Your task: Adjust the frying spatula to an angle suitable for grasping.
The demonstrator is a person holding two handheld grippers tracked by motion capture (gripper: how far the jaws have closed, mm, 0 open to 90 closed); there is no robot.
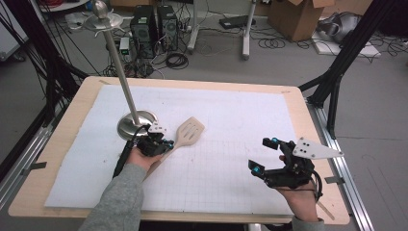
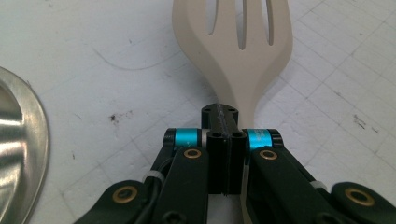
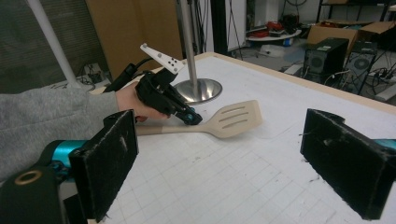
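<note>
left hand-held gripper (image 1: 166, 144) clenching the slotted spatula (image 1: 188, 132) handle beside the metal stand base (image 1: 136, 123), right hand-held gripper (image 1: 264, 155) hovering released over the surface (image 1: 308, 120)

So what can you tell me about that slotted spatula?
The spatula is pale beige and looks like wood or smooth plastic. Its flat, flared head has long slots, narrowing to a slim handle. It lies flat on the white mat, head pointing away from the person, beside the metal stand's round base. The left gripper is shut on its neck.
</note>
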